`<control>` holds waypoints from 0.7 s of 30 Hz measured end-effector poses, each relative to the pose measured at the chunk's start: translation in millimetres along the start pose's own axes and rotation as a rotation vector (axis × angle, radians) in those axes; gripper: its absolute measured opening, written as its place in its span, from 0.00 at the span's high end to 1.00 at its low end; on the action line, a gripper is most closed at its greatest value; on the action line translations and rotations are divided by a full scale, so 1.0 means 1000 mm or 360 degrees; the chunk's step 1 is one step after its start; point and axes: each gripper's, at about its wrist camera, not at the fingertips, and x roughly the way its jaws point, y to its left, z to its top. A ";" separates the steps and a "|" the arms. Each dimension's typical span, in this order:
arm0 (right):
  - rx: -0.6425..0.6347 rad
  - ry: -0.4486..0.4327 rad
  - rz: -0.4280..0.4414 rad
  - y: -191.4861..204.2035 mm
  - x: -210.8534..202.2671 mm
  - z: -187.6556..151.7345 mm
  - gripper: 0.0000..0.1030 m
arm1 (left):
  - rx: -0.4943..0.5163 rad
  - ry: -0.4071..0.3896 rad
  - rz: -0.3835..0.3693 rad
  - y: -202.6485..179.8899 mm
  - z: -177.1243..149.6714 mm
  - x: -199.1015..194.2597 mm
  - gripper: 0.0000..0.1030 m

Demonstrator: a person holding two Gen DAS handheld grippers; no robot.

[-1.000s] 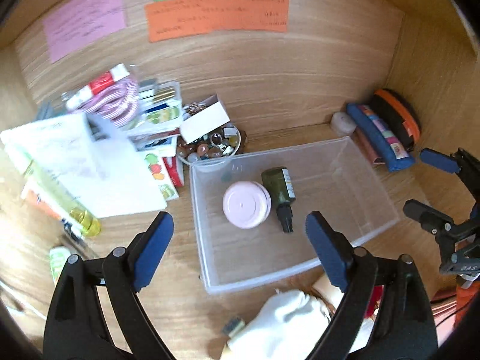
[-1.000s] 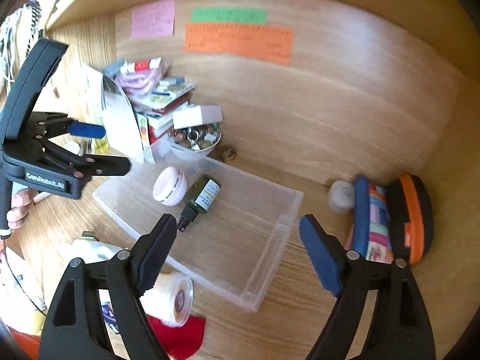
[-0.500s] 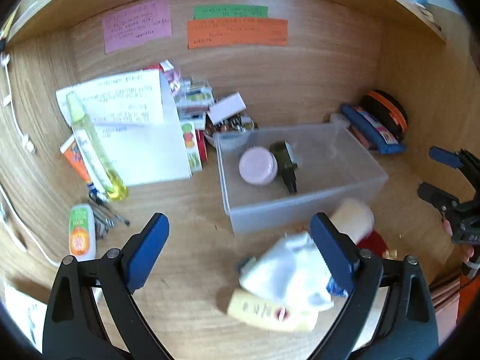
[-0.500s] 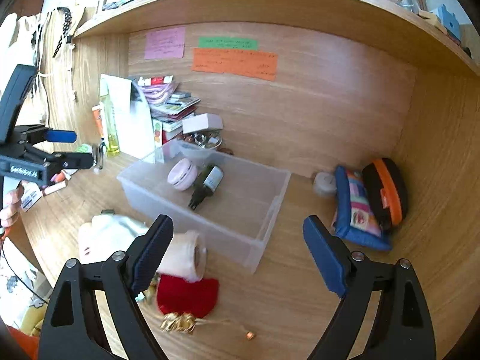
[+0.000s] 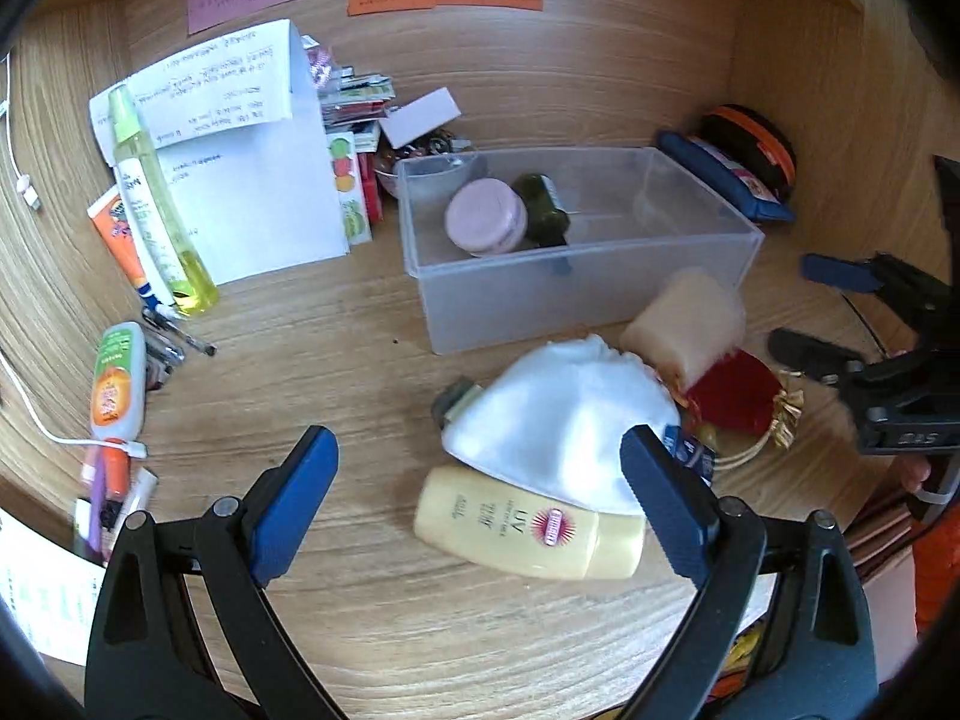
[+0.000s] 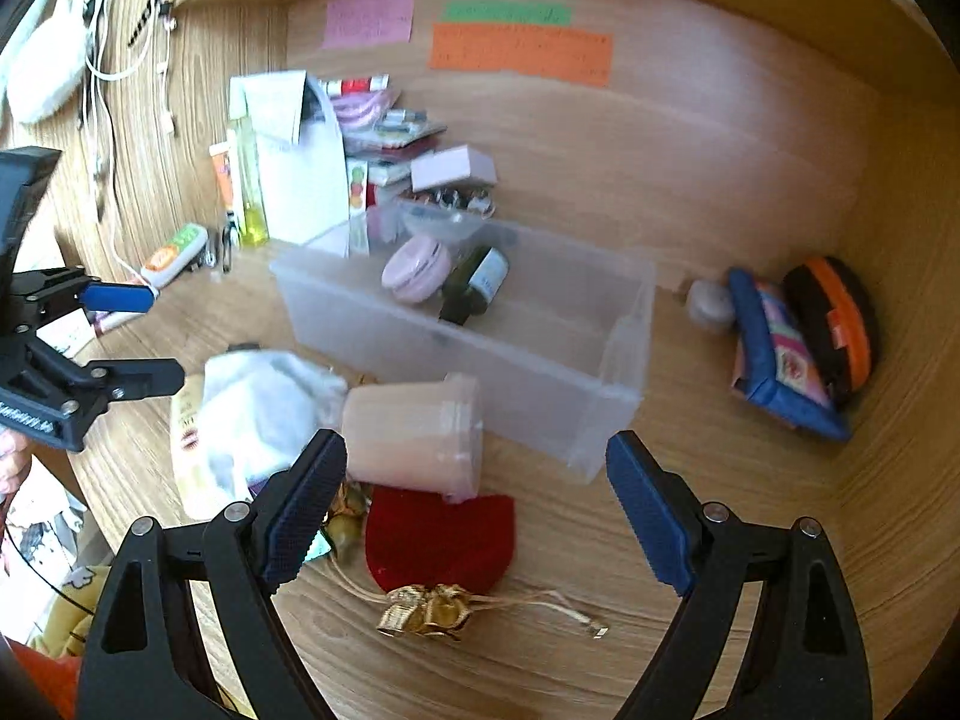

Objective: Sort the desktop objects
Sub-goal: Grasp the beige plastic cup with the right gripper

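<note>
A clear plastic bin (image 5: 588,300) stands mid-desk and holds a pink round compact (image 5: 486,225) and a dark green bottle (image 5: 543,210). In front of it lie a white cloth (image 5: 564,414), a yellow lotion bottle (image 5: 522,528) partly under the cloth, a cream jar (image 5: 684,324) on its side, and a red pouch (image 5: 732,396) with a gold bow (image 5: 786,414). My left gripper (image 5: 477,441) is open above the cloth and lotion bottle, holding nothing. My right gripper (image 6: 474,444) is open over the jar (image 6: 414,432) and the pouch (image 6: 438,540), also holding nothing.
Papers, a yellow spray bottle (image 5: 156,204), an orange tube, a small green-orange bottle (image 5: 117,384) and pens crowd the left. A bowl of trinkets (image 5: 426,147) sits behind the bin. Pencil cases (image 5: 732,180) lean in the right corner. Sticky notes hang on the back wall.
Both grippers have drawn back from the bin and come lower. The cloth, lotion bottle, jar and red pouch now fill the near view. Both pairs of jaws stand slightly wider than at first.
</note>
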 end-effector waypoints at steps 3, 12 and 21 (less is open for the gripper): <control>0.0013 0.0056 0.0046 0.006 0.015 -0.002 0.16 | -0.0007 0.0014 -0.0076 -0.005 -0.002 0.005 0.07; -0.0027 0.0151 0.0009 0.020 0.050 0.001 0.16 | -0.0047 0.0131 -0.0138 -0.008 -0.007 0.035 0.07; -0.0013 0.0190 0.0056 0.017 0.070 0.006 0.18 | 0.0017 0.0162 -0.0162 -0.022 -0.001 0.045 0.07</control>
